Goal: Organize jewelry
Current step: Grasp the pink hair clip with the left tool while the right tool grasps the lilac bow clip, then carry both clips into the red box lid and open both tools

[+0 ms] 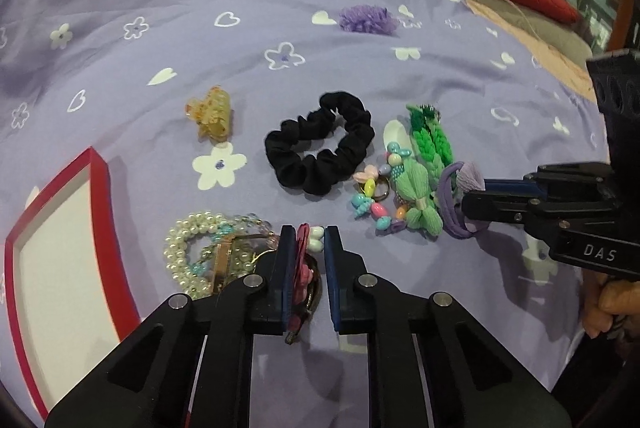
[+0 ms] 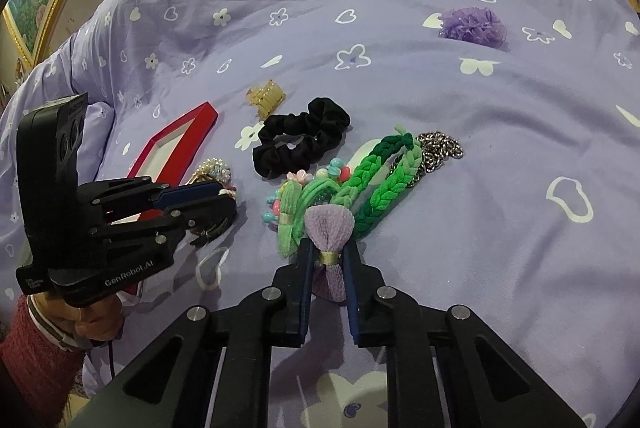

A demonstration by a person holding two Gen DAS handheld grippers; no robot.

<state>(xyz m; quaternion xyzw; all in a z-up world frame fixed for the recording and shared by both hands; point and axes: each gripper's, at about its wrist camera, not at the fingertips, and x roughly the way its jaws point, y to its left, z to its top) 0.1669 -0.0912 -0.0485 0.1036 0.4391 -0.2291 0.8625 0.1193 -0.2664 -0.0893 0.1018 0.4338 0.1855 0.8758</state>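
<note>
Fingers of your left gripper [image 1: 307, 248] pinched a pink clip [image 1: 301, 270]; your right gripper [image 2: 329, 260] clamped the lilac bow tie [image 2: 330, 228]. Your red tray [image 1: 60, 184] sat empty, everything unsorted.

**Purple bow between our right fingers**

Our right gripper [image 2: 327, 260] pinches the lilac bow hair tie [image 2: 329, 228] at its gold band (the jaws nearly touch it on both sides). Green braided ties [image 2: 380, 172] lie just beyond, the black scrunchie [image 2: 300, 140] behind them. Our left gripper [image 2: 208, 204] sits near the red tray [image 2: 180, 140].
</note>
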